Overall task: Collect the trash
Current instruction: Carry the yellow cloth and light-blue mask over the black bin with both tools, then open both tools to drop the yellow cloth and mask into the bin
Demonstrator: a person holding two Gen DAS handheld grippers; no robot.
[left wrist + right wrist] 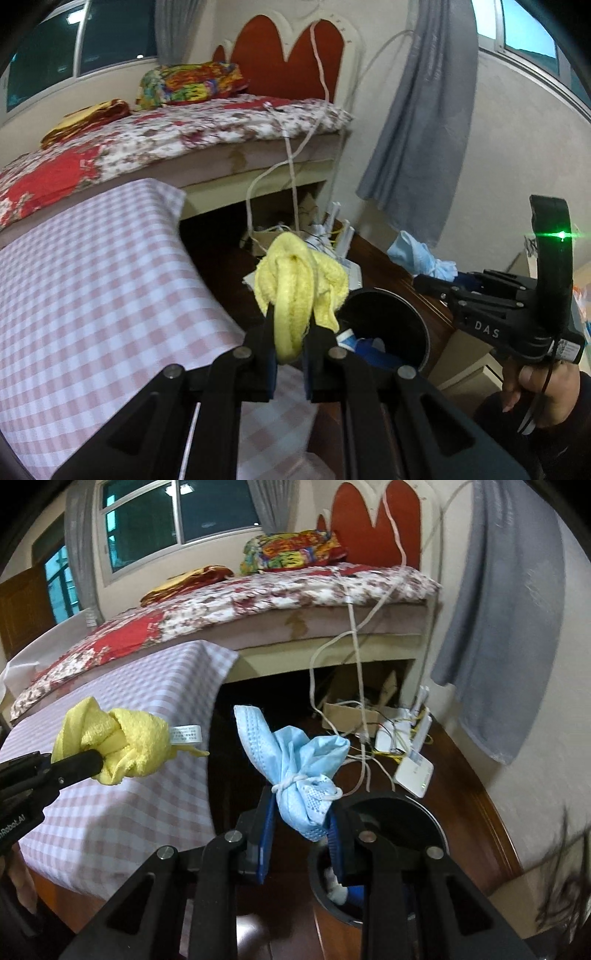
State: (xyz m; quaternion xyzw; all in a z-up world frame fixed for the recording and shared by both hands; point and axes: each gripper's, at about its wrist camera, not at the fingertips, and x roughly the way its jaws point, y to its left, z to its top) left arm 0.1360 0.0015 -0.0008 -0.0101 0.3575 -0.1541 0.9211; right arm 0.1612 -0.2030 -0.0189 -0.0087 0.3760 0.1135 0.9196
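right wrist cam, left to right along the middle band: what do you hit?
left gripper holding the yellow cloth → checked tablecloth → blue face mask in the right gripper → white router → grey curtain

Yellow cloth: knotted, clamped aloft. Blue face mask: bundled, string-tied, clamped above black bin.

Left tool held level and pointing forward, jaws pinched on a knotted yellow cloth, right tool alongside to its right, jaws clamped on a tied blue face mask, bare hand gripping the right tool's handle
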